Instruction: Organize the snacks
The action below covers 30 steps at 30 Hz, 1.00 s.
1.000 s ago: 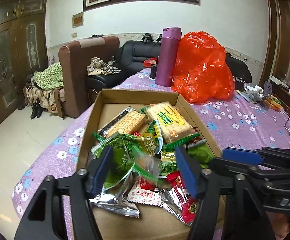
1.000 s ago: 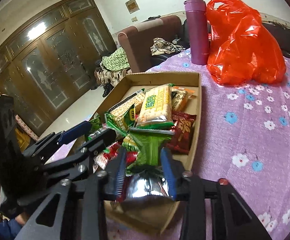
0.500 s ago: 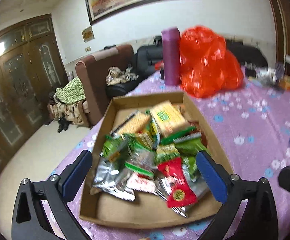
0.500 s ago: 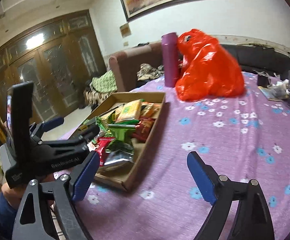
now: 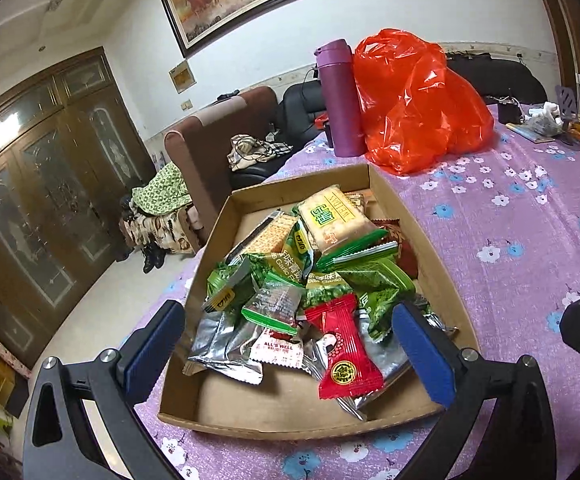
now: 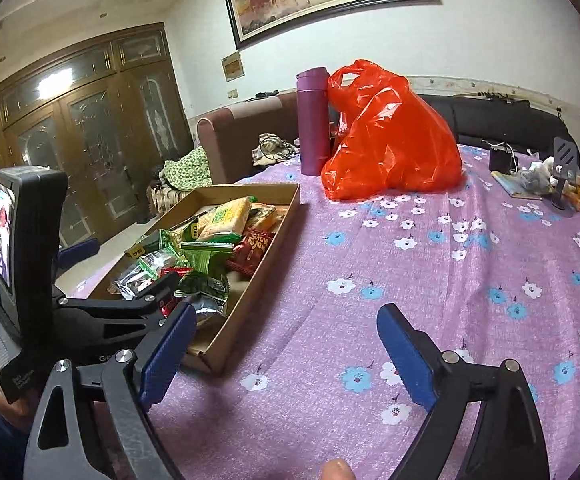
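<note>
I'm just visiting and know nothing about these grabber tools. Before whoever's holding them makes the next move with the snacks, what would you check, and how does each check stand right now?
1. Left gripper empty: ok. Its jaws have just been opening and stand wide, framing the near end of the cardboard box with no pad on a packet.
2. Right gripper empty: ok. Its jaws have just been opening too; only purple tablecloth lies between them.
3. Snacks inside the box: ok. The red packet and the cracker pack lie in the pile.
4. Grippers clear of each other: ok, apart.
5. Orange plastic bag and purple bottle out of the way: ok, beyond the box.
6. Snacks left elsewhere on the table: cannot tell.
</note>
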### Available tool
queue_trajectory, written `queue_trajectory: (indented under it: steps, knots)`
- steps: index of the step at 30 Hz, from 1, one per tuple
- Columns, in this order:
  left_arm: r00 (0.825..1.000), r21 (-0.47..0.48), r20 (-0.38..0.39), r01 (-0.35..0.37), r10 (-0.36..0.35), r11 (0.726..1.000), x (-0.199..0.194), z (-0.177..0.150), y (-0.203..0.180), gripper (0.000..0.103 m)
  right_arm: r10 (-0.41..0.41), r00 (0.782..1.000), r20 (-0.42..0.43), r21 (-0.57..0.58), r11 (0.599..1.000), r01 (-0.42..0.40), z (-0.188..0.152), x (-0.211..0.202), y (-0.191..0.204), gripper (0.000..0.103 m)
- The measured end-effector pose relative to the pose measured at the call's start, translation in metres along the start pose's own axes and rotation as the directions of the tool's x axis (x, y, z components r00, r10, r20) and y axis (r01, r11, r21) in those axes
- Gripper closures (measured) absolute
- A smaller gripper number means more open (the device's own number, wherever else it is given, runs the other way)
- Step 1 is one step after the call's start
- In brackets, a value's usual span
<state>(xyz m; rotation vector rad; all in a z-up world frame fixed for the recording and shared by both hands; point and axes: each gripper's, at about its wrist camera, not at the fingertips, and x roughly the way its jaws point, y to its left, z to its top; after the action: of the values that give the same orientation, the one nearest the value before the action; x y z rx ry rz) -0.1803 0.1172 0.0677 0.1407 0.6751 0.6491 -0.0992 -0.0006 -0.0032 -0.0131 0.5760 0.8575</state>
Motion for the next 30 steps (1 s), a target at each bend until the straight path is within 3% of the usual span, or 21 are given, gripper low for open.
queue_trajectory:
  steps: [30]
  knots:
    - [0.999,-0.006,-0.021,-0.036,0.036,0.999,0.011,-0.003,0.006,0.0,-0.009,1.0,-0.001,-0.019,1.0,0.009,-0.001,0.001,0.003,0.008]
